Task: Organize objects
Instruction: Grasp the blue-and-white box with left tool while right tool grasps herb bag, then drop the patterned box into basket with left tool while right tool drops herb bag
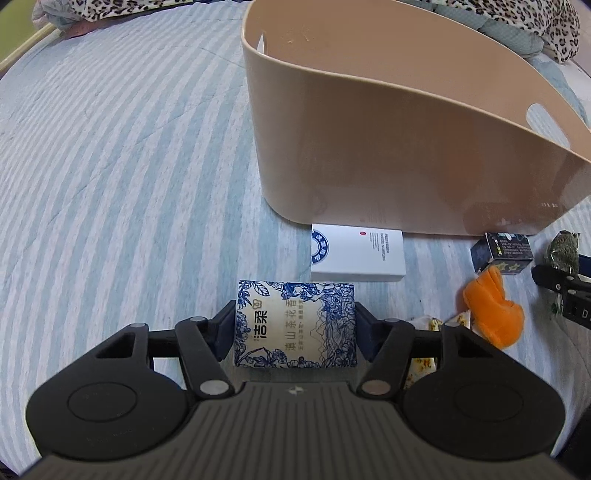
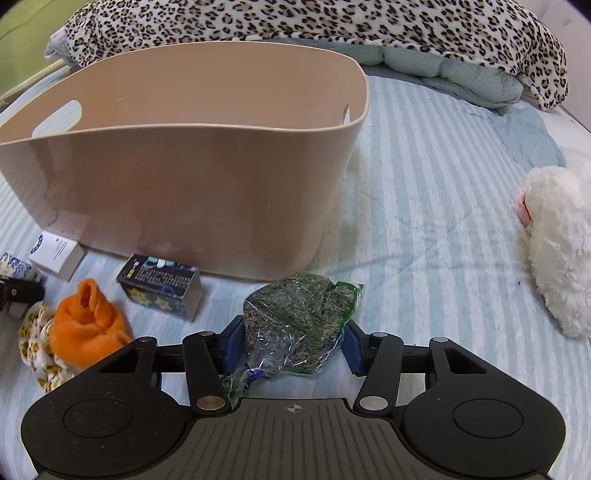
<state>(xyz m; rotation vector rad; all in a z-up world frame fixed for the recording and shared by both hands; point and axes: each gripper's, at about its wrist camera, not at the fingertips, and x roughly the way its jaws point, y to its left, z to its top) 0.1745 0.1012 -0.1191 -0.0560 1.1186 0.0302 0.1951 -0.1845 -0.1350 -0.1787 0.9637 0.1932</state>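
Observation:
My left gripper [image 1: 295, 325] is shut on a blue-and-white floral tissue pack [image 1: 295, 323], held low over the striped bed in front of the beige plastic bin [image 1: 388, 155]. My right gripper [image 2: 291, 339] is shut on a clear bag of green dried herbs [image 2: 295, 317], just in front of the same bin [image 2: 184, 184]. On the bed by the bin lie a white box [image 1: 356, 253], a dark box with yellow stars [image 2: 160, 288] and an orange cloth [image 2: 86, 321].
A yellow-flowered cloth [image 2: 33, 343] lies under the orange one. A white plush toy [image 2: 557, 240] lies at the right. A leopard-print blanket [image 2: 332, 26] and a teal pillow [image 2: 443, 62] lie behind the bin. The bed has a blue-striped cover [image 1: 110, 147].

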